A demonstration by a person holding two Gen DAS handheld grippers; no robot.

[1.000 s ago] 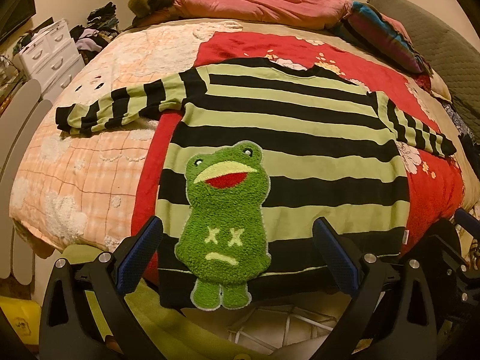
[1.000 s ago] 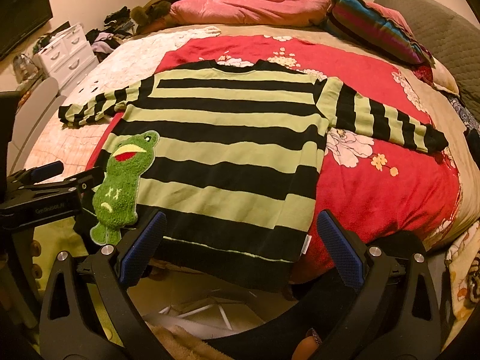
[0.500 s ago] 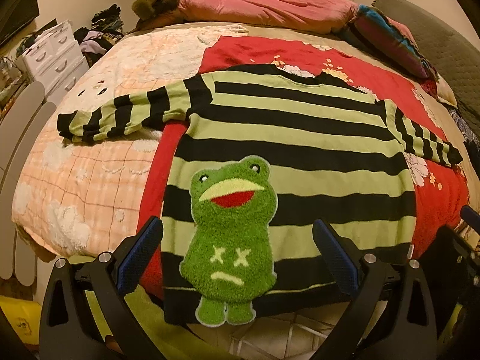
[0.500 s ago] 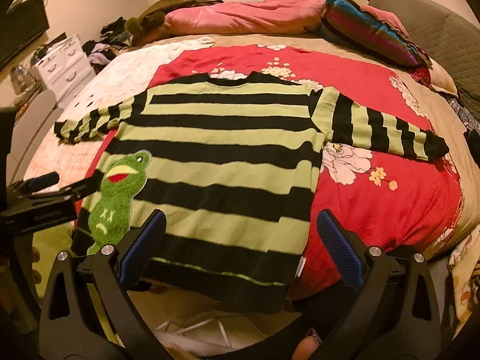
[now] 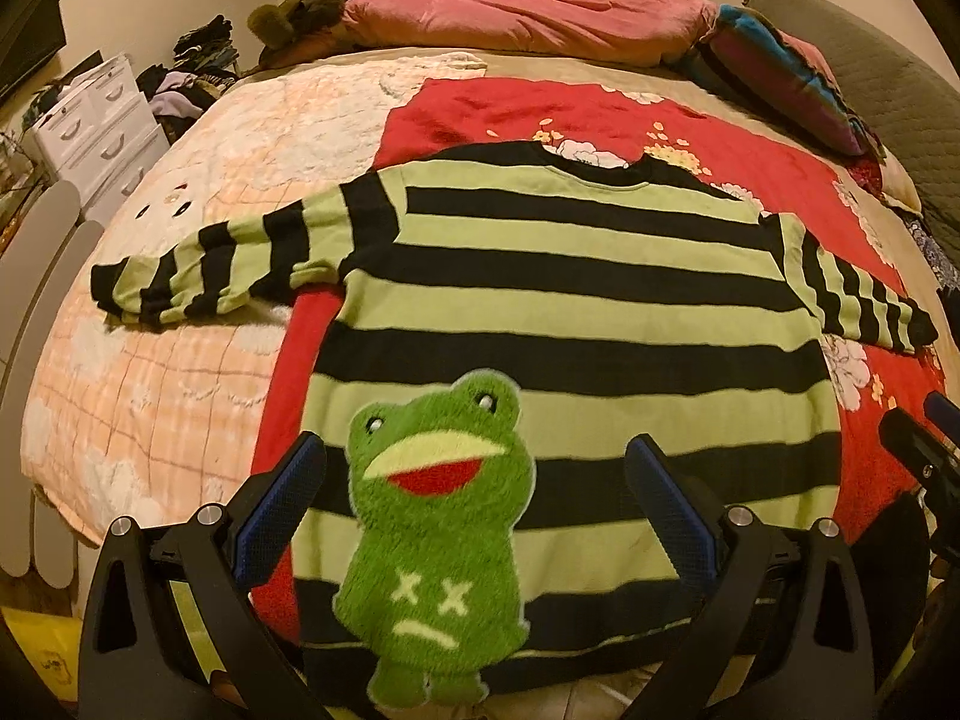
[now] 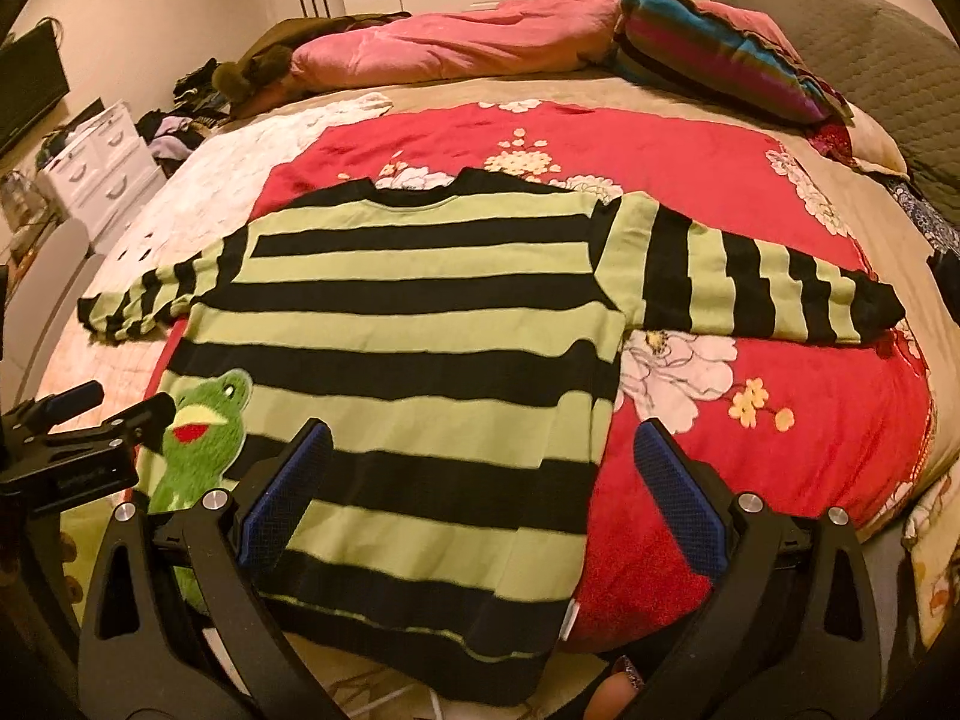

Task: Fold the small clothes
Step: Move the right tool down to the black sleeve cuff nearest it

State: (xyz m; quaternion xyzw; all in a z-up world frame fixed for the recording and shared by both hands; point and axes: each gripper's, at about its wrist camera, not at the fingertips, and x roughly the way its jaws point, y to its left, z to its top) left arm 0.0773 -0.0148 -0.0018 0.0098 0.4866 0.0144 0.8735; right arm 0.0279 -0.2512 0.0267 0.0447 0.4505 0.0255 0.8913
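Note:
A green-and-black striped sweater (image 5: 570, 300) lies flat on the bed, sleeves spread to both sides, its hem hanging over the near bed edge. A fuzzy green frog patch (image 5: 432, 540) sits on its lower left front. My left gripper (image 5: 474, 480) is open and empty, hovering over the frog patch. My right gripper (image 6: 480, 468) is open and empty above the sweater's (image 6: 408, 348) lower right side. The frog patch (image 6: 198, 438) and the left gripper's body show at the left of the right wrist view.
The bed carries a red floral blanket (image 6: 750, 420) and a peach quilt (image 5: 168, 372). Pink bedding (image 5: 528, 18) and a striped pillow (image 6: 714, 54) lie at the far end. A white drawer unit (image 5: 102, 126) stands left.
Both grippers have moved forward and up over the bed, closer to the sweater. The sweater has not moved.

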